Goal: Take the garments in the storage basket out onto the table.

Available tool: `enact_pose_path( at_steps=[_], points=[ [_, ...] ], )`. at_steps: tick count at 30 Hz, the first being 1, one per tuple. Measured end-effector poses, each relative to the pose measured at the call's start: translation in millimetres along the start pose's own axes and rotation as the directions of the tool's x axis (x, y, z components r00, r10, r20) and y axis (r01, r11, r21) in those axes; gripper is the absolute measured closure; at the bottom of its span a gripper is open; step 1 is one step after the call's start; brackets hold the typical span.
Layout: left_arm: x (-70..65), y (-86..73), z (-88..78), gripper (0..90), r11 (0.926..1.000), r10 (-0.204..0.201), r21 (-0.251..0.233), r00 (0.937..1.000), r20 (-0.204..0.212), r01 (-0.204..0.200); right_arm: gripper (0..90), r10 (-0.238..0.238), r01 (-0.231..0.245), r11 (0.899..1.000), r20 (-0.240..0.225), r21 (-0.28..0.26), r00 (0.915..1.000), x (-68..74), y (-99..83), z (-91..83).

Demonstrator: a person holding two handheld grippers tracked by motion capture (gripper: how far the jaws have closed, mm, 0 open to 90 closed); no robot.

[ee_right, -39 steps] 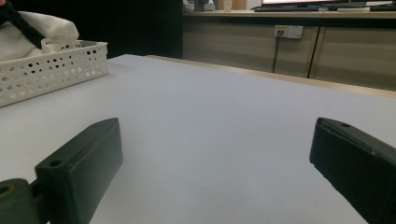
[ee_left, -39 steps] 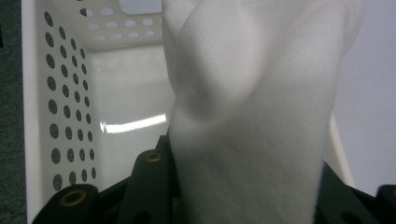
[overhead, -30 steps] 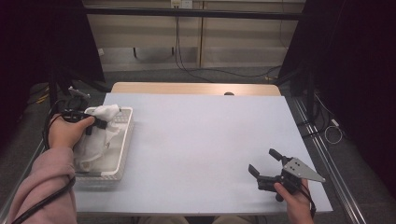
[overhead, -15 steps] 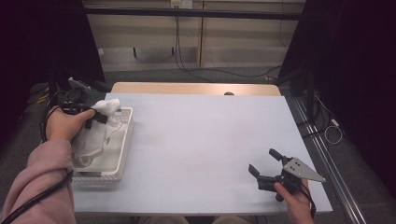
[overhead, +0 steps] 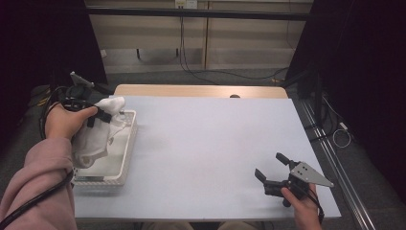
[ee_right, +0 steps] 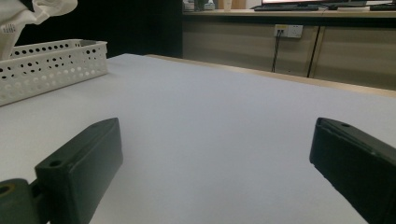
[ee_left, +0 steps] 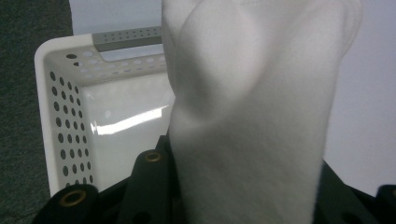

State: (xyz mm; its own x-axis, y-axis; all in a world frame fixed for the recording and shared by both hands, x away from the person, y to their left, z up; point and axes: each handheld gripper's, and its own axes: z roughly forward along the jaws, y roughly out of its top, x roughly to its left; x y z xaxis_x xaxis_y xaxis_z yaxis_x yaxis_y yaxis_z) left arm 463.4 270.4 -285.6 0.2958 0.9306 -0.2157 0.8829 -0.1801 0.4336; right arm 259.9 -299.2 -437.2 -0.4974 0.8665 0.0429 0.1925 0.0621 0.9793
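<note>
A white cloth (overhead: pixel 98 134) hangs over a white perforated basket (overhead: pixel 125 163) at the table's left edge. My left gripper (overhead: pixel 103 115) is shut on the cloth's top and holds it above the basket; in the left gripper view the cloth (ee_left: pixel 252 116) bulges between the jaws, with the basket's wall (ee_left: pixel 63 116) behind it. My right gripper (overhead: pixel 270 166) rests on the table near the front right corner, jaws wide apart with nothing between them. In the right gripper view the basket (ee_right: pixel 46 65) and the cloth (ee_right: pixel 32 11) show far off at the left.
The pale blue tabletop (overhead: pixel 210 143) spreads between basket and right gripper. A wooden strip (overhead: pixel 201 90) runs along its far edge. Cables (overhead: pixel 191 67) lie on the floor behind, and dark curtains flank both sides.
My left gripper has risen with the cloth, drawing more of it up out of the basket. The right gripper has stayed put.
</note>
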Motion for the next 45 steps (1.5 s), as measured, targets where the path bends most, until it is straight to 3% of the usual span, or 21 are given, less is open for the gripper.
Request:
enact_pose_path(
  at_steps=[1, 7, 8, 9, 10, 11, 13, 14, 21, 23, 29, 33, 45],
  points=[
    [-1.6, 0.8, -0.8, 65.0, 1.0, 0.006, 0.004, 0.9999, -0.014, -0.006, 2.2, 0.0, 0.0, 1.0, 0.001, 0.0, 1.0, -0.1, 0.0, 0.0],
    [-8.5, 3.4, -2.6, 65.0, 0.9998, 0.02, -0.001, 0.9998, 0.01, -0.02, 2.2, 0.0, 0.0, 1.0, 0.0, 0.001, 1.0, 0.0, -0.1, 0.1],
    [-7.1, 5.0, -4.5, 65.0, 0.9973, 0.063, 0.035, 0.9978, 0.019, -0.064, 2.2, 0.0, 0.0, 1.0, 0.0, 0.0, 1.0, 0.1, 0.0, 0.1],
    [-10.8, 5.1, -3.6, 65.0, 0.9994, 0.032, 0.009, 0.9993, 0.02, -0.032, 2.2, 0.0, 0.0, 1.0, -0.001, -0.001, 1.0, 0.1, 0.0, 0.1],
    [-12.4, 5.7, -4.4, 65.0, 0.9994, 0.033, 0.011, 0.9991, 0.027, -0.033, 2.2, 0.0, 0.0, 1.0, 0.0, 0.0, 1.0, 0.0, 0.0, 0.1],
    [-14.6, 6.3, -5.2, 65.0, 0.9993, 0.036, 0.009, 0.9991, 0.022, -0.036, 2.2, -0.001, 0.001, 1.0, 0.0, 0.0, 1.0, -0.1, 0.0, 0.1],
    [-16.2, 7.6, -6.2, 65.0, 0.999, 0.043, 0.01, 0.9977, 0.053, -0.043, 2.1, -0.002, 0.002, 1.0, 0.001, 0.0, 1.0, -0.3, 0.0, 0.1],
    [-19.6, 8.2, -6.5, 65.0, 0.9991, 0.043, 0.002, 0.9984, 0.038, -0.043, 2.2, -0.002, 0.002, 1.0, 0.001, 0.0, 1.0, -0.3, 0.0, 0.1],
    [-29.2, 11.7, -4.1, 65.0, 0.9948, 0.1, 0.009, 0.9922, 0.074, -0.101, 2.2, -0.004, 0.004, 1.0, 0.0, 0.0, 1.0, -0.1, 0.0, 0.2],
    [-33.6, 12.1, -2.5, 65.0, 0.9962, 0.086, 0.005, 0.9919, 0.093, -0.087, 2.2, 0.001, -0.001, 1.0, -0.001, 0.002, 1.0, 0.3, 0.0, 0.0],
    [-41.3, 15.1, -1.6, 64.9, 0.9924, 0.123, -0.002, 0.9902, 0.067, -0.123, 2.2, -0.001, 0.001, 1.0, 0.001, 0.001, 1.0, -0.2, -0.1, 0.0],
    [-46.2, 16.2, -1.0, 64.9, 0.9931, 0.117, -0.013, 0.9894, 0.086, -0.116, 2.2, 0.0, 0.0, 1.0, -0.001, 0.001, 1.0, 0.2, 0.0, 0.0],
    [-59.6, 19.4, 1.2, 64.9, 0.9869, 0.16, -0.034, 0.9825, 0.095, -0.158, 2.2, -0.001, 0.001, 1.0, 0.003, 0.002, 1.0, 0.3, 0.0, 0.0]
  ],
)
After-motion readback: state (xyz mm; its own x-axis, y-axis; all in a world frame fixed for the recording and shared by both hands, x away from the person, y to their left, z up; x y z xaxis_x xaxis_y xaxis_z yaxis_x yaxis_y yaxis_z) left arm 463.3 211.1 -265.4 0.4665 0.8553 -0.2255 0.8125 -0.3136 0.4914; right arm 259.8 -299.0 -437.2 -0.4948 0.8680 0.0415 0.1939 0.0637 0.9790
